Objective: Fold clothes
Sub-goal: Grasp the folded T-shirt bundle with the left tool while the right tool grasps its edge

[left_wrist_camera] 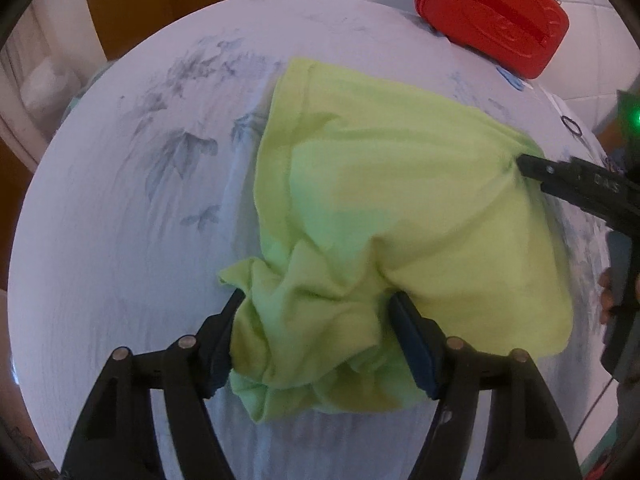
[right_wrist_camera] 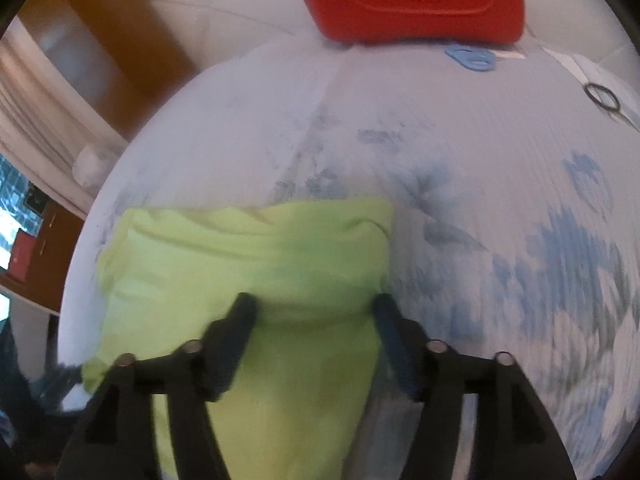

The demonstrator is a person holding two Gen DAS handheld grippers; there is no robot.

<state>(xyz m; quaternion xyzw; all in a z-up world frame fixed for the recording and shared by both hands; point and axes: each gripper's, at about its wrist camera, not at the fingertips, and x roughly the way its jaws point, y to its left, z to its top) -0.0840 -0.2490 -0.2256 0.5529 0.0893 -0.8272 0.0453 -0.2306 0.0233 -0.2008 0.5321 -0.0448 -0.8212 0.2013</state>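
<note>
While lime shirt lies crumpled, left hand-held gripper clamps bunch; right apart.

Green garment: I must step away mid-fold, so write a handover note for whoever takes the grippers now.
Left gripper: closed on the bunched near end of the green garment.
Right gripper: open, jaws apart over the garment's edge, gripping nothing.
The garment lies on the floral sheet, with the red case beyond it.
Done: the far part lies fairly flat, seemingly folded over.
Left: smooth the bunch, finish folding.
</note>
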